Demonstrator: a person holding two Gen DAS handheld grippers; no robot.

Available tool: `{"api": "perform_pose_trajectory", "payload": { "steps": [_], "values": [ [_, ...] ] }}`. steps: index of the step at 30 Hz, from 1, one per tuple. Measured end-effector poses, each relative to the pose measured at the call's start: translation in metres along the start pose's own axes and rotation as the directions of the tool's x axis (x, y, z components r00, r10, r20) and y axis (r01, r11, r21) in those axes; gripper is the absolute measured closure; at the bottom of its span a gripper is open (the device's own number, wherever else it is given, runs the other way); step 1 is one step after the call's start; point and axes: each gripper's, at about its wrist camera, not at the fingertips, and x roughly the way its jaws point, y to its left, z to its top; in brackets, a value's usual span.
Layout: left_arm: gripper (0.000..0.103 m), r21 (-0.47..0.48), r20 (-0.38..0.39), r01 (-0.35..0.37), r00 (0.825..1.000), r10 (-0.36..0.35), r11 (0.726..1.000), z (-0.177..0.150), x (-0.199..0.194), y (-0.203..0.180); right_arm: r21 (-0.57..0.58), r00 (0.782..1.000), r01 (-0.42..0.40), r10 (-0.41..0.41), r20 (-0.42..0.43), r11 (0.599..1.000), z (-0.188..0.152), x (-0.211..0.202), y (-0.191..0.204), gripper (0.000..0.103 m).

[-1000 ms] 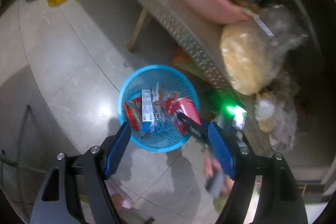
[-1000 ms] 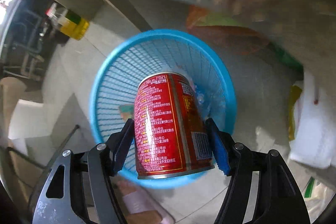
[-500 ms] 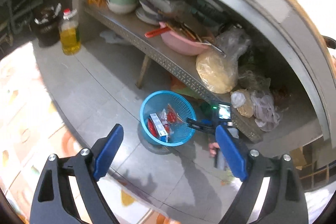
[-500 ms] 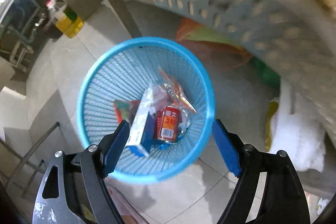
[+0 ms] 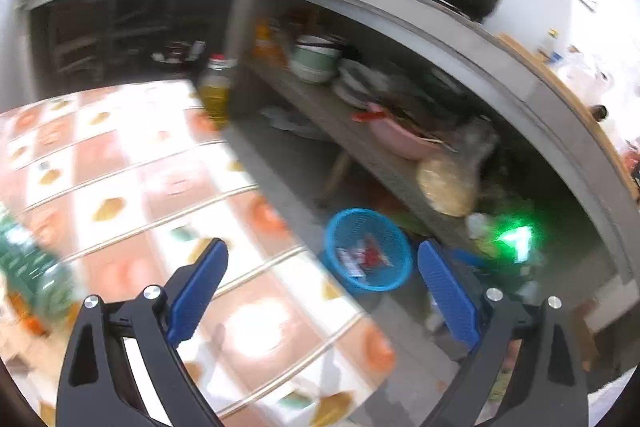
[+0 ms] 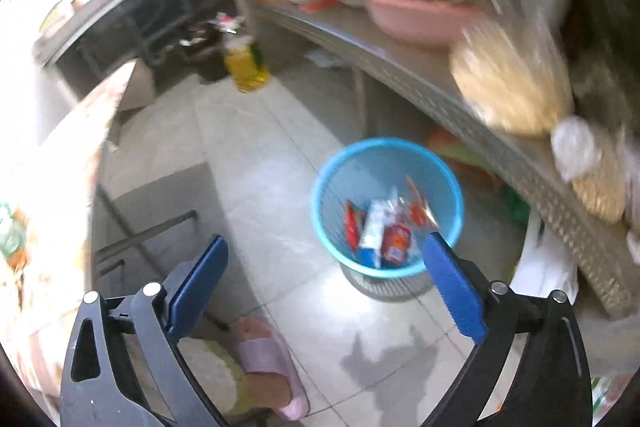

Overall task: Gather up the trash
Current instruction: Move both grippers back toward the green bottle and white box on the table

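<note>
While both claws hang empty above the floor, the coming move turns on what trash is left. At the far left of the left wrist view a blurred green plastic bottle (image 5: 34, 277) lies on the orange-patterned desk (image 5: 132, 183), left of the left claw (image 5: 320, 301), whose jaws are opening wide on nothing. The round blue mesh basket (image 6: 386, 201) stands on the grey tiled floor (image 6: 260, 163) under the perforated metal shelf (image 6: 500, 147), ahead of the right claw (image 6: 326, 281), its jaws likewise opening. The left hand looks nearer the bottle; its long axis is too blurred to tell.
</note>
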Motion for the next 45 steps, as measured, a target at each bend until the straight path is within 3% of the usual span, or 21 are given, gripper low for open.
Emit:
{"api": "perform_pose_trajectory", "payload": {
  "steps": [10, 17, 21, 27, 31, 38, 40, 43, 45],
  "values": [
    [0.009, -0.102, 0.037, -0.161, 0.985, 0.166, 0.982, -0.055, -0.056, 0.067, -0.249, 0.990, 0.050, -0.016, 0.138, 0.967, 0.026, -0.038, 0.107, 0.008],
    [0.009, -0.192, 0.070, -0.237, 0.965, 0.254, 0.952, -0.077, -0.100, 0.103, -0.383, 0.977, 0.036, 0.048, 0.209, 0.923, 0.026, -0.063, 0.162, 0.008],
    [0.008, -0.223, 0.077, -0.283, 0.949, 0.306, 0.933, -0.087, -0.124, 0.120, -0.432, 0.970, -0.060, 0.156, 0.189, 0.900, 0.031, -0.070, 0.185, 0.008],
    [0.008, -0.256, 0.081, -0.365, 0.915, 0.396, 0.895, -0.099, -0.157, 0.141, -0.437, 0.920, -0.286, 0.372, 0.125, 0.853, 0.039, -0.074, 0.217, 0.008],
    [0.008, -0.283, 0.082, -0.407, 0.892, 0.445, 0.869, -0.110, -0.174, 0.159, -0.430, 0.901, -0.373, 0.431, 0.041, 0.822, 0.041, -0.068, 0.244, 0.008],
    [0.008, -0.335, 0.065, -0.423, 0.881, 0.469, 0.842, -0.120, -0.183, 0.187, -0.424, 0.823, -0.547, 0.555, -0.118, 0.722, 0.049, -0.060, 0.295, 0.008],
    [0.008, -0.331, 0.062, -0.433, 0.877, 0.477, 0.838, -0.120, -0.182, 0.192, -0.432, 0.788, -0.601, 0.588, -0.182, 0.672, 0.052, -0.054, 0.321, 0.008],
    [0.008, -0.333, 0.053, -0.438, 0.875, 0.480, 0.835, -0.119, -0.179, 0.200, -0.461, 0.755, -0.647, 0.596, -0.274, 0.608, 0.051, -0.039, 0.364, 0.009],
    [0.008, -0.346, 0.047, -0.432, 0.878, 0.476, 0.833, -0.118, -0.177, 0.206, -0.481, 0.752, -0.653, 0.576, -0.319, 0.585, 0.049, -0.026, 0.388, 0.013]
  ]
}}
